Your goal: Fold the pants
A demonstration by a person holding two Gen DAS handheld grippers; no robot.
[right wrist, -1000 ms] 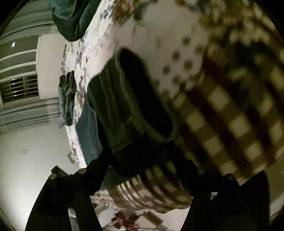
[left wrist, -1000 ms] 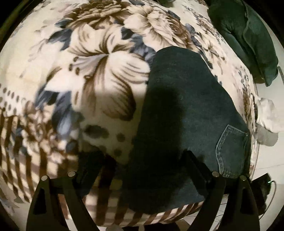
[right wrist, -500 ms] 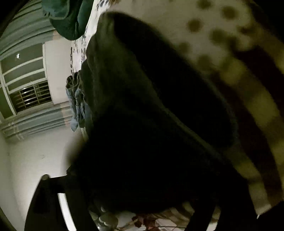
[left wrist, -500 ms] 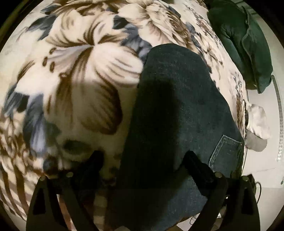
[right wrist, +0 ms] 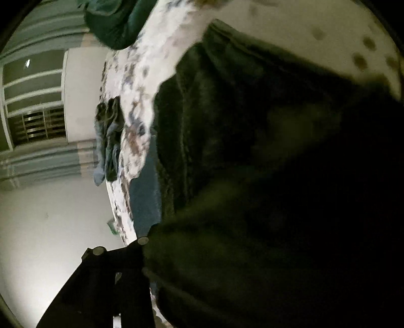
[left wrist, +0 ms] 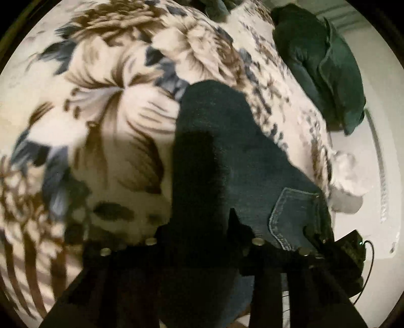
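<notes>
Dark blue folded jeans lie on a floral blanket, a back pocket showing at the right. My left gripper has its fingers closed in on the near edge of the jeans, with denim between them. In the right wrist view the jeans fill most of the frame, dark and blurred. Only the right gripper's left finger shows; the other is hidden under the cloth, so its state is unclear.
A dark green pillow lies at the bed's far right corner, also seen in the right wrist view. A small pile of blue-grey clothes sits at the bed's edge. A window with bars and white floor lie beyond.
My left gripper's fingers have come together on the near jeans edge. The right gripper moved in close to the jeans, and the cloth now covers most of its view.
</notes>
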